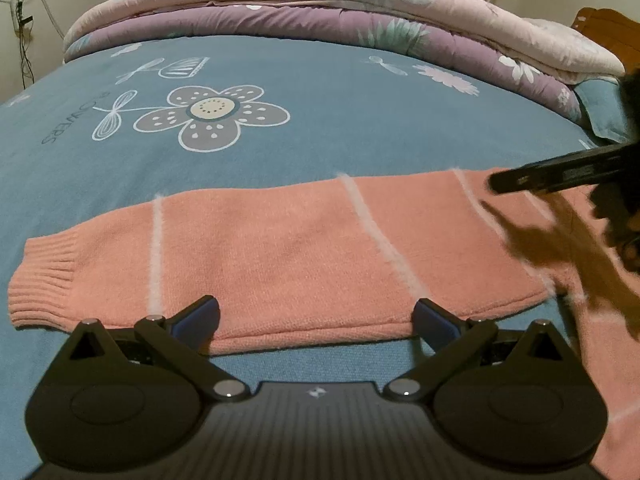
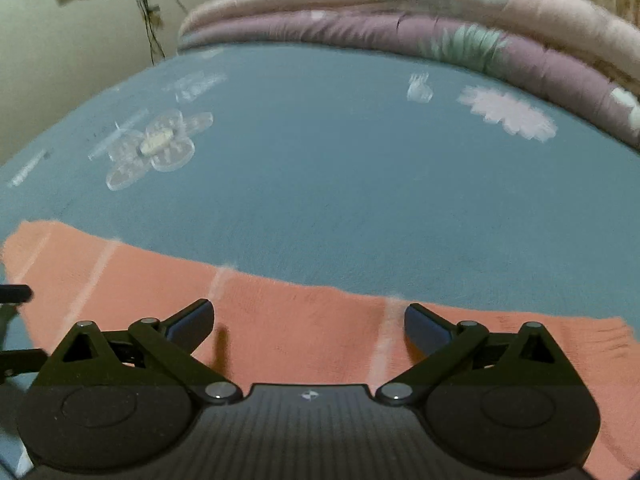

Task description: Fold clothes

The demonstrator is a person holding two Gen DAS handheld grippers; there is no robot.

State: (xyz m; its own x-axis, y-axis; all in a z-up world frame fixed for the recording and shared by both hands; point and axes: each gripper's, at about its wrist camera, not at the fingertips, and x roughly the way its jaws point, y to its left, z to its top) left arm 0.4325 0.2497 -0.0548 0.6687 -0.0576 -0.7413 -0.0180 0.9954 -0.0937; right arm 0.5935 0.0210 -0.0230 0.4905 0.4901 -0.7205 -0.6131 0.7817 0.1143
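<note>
While the pink sweater lies flat on the blue bedsheet, both grippers hang over it with nothing in them. Look at the left gripper: fingers spread wide, tips just at the sweater's near edge, hovering over the stretch between two pale stripes. That part is a sleeve, and its ribbed cuff sits at the far left end of the sweater, flat on the sheet. Over on the sweater's right side, a dark, blurred shape comes in from the edge of the left view, and that is the right gripper, casting a shadow on the knit beneath it.

Switching to the right wrist view, the right gripper is also spread wide, empty, poised above the sweater, with a pale stripe running just inside its right finger. Whether the tips touch the knit, I cannot tell; the picture is smeared.

Beyond the sweater, the bedsheet shows a big printed flower, and further back folded quilts, pink over purple, are stacked along the bed's far side.
</note>
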